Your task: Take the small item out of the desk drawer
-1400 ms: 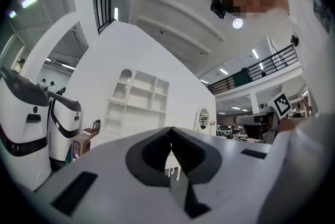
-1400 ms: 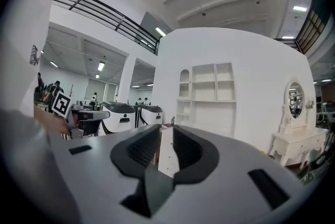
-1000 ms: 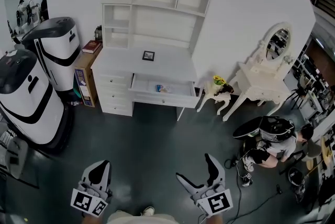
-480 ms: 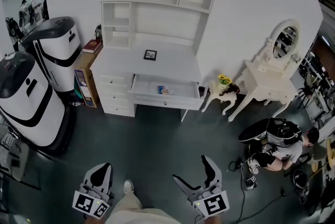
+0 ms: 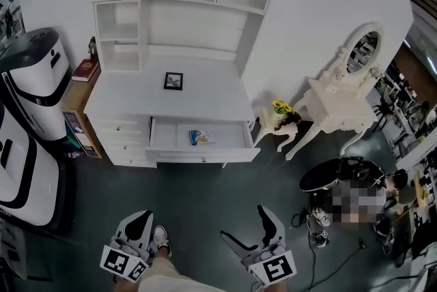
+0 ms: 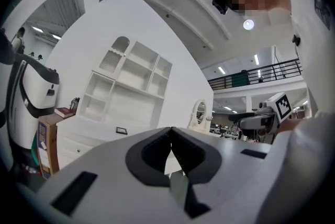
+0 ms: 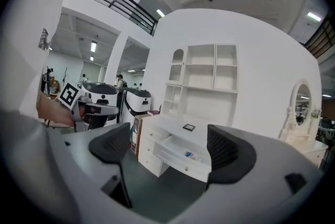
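Nearest us, both grippers hang low over the dark floor [image 5: 205, 198], well apart from the desk. Our left gripper [image 5: 139, 222] has its jaws pressed together with nothing between them. Our right gripper [image 5: 246, 226] has its jaws spread wide and holds nothing.

Ahead stands the white desk [image 5: 212, 103], with its middle drawer [image 5: 198, 156] already pulled out. The small item [image 5: 200, 138] lies flat on the drawer's bottom, near the middle. It looks like a small packet with blue print, though from here we cannot be sure. Farther back, a little picture frame [image 5: 173, 81] sits on the desk top.

We judge that we are on the approach: the drawer is open and the item not yet reached. Next we would need to step closer, carry the right gripper over the drawer's front edge, lower its spread jaws around the item and close on it.
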Action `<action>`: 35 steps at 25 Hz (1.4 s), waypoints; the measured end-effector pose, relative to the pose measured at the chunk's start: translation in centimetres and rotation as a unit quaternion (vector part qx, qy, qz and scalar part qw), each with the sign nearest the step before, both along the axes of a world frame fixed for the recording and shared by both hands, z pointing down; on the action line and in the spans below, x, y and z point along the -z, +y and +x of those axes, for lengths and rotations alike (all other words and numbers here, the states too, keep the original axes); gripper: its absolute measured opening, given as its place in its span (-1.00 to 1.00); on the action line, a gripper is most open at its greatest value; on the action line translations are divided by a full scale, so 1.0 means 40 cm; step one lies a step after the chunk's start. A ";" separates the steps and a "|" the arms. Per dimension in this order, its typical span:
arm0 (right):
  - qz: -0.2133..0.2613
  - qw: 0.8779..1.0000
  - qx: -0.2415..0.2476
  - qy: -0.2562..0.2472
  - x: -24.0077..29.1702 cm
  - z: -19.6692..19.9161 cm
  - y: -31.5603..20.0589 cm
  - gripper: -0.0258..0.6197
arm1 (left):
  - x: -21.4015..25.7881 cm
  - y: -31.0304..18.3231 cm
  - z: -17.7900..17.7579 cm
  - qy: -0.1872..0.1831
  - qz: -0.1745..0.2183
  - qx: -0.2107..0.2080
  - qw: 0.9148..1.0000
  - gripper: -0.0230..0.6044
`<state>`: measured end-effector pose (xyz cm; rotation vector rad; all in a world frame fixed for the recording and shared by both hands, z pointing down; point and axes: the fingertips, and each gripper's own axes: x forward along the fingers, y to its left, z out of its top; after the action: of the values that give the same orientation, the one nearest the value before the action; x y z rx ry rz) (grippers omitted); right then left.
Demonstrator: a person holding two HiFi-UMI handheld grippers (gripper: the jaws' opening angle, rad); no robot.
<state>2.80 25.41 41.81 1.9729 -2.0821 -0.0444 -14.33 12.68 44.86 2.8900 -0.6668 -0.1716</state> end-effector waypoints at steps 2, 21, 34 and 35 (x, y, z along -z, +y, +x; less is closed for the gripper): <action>-0.003 1.000 -0.001 0.003 0.021 0.025 -0.130 0.47 | 0.026 -0.133 0.040 0.004 0.002 -0.011 1.000 -0.88; -0.102 0.995 -0.009 0.008 -0.071 0.322 -0.631 0.47 | 0.033 -0.615 0.388 -0.015 -0.028 -0.068 0.997 -0.88; -0.204 0.966 0.117 0.105 -0.353 0.531 -0.867 0.47 | 0.020 -0.740 0.514 -0.022 -0.028 0.000 0.999 -0.88; -0.217 0.961 0.129 0.114 -0.382 0.540 -0.886 0.47 | 0.013 -0.744 0.510 -0.026 -0.033 0.006 0.999 -0.88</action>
<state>24.38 -10.02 57.07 1.3695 -1.9788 0.1191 6.08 -17.07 44.34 2.8372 -0.6847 -0.0751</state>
